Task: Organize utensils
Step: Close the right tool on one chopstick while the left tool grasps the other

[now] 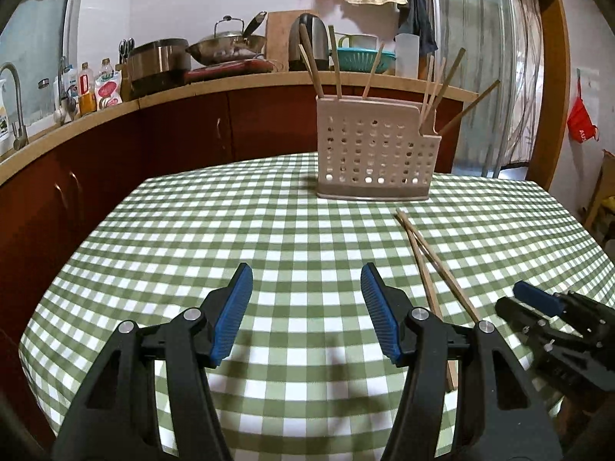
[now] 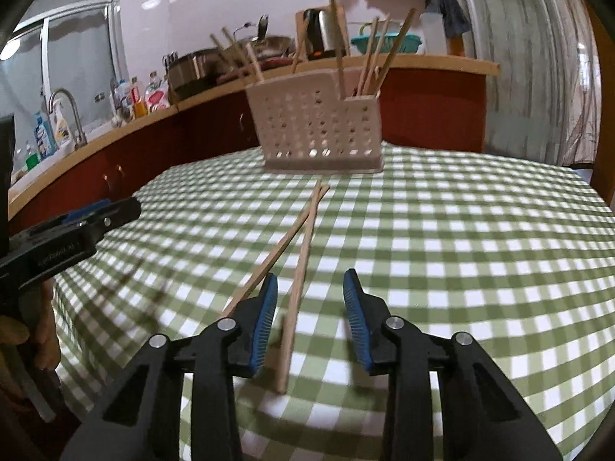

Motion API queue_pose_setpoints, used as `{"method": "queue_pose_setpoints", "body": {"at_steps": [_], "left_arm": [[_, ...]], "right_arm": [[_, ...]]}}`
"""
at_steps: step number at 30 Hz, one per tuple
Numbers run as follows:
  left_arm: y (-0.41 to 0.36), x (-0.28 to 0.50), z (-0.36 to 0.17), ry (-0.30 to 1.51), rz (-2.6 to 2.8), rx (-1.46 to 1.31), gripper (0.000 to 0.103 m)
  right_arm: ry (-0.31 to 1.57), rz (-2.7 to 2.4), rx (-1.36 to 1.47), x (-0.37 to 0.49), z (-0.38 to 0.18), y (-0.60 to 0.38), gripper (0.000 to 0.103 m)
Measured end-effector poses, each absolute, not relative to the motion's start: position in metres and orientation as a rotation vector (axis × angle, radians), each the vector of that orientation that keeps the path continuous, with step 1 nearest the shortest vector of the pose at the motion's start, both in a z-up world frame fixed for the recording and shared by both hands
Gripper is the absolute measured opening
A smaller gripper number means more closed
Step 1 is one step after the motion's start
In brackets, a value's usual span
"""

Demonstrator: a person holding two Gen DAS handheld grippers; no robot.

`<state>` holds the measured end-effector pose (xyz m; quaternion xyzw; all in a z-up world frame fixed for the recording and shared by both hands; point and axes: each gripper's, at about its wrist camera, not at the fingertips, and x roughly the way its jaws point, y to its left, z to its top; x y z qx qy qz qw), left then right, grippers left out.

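A beige perforated utensil holder (image 1: 374, 150) stands at the far side of the checked table and holds several wooden chopsticks; it also shows in the right wrist view (image 2: 319, 130). Two loose chopsticks (image 1: 430, 265) lie crossed on the cloth in front of it. My left gripper (image 1: 307, 307) is open and empty, left of them. My right gripper (image 2: 310, 315) is open, low over the near ends of the chopsticks (image 2: 303, 246); one chopstick runs between its fingers, the other passes under the left finger. The right gripper also shows in the left wrist view (image 1: 538, 299).
The table has a green and white checked cloth (image 1: 230, 238). Behind it runs a kitchen counter (image 1: 192, 84) with pots, a wok, a kettle, bottles and a tap. A doorway with a curtain is at the right. My left gripper shows at the left edge in the right wrist view (image 2: 96, 215).
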<state>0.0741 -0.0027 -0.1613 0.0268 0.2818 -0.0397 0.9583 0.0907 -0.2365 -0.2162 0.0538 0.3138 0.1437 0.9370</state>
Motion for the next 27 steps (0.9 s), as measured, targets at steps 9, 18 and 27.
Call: {"method": "queue_pose_setpoints", "body": {"at_steps": [9, 18, 27], "left_arm": [[-0.017, 0.069, -0.172, 0.599, -0.112, 0.06, 0.057], [-0.042, 0.061, -0.182, 0.625, -0.173, 0.064, 0.057], [-0.062, 0.058, -0.2, 0.674, -0.229, 0.049, 0.055]], "right_arm": [[0.726, 0.309, 0.096, 0.093, -0.233, -0.233, 0.011], [0.71, 0.246, 0.101, 0.091, -0.231, -0.257, 0.007], [0.702, 0.184, 0.143, 0.088, -0.234, -0.292, 0.007]]}}
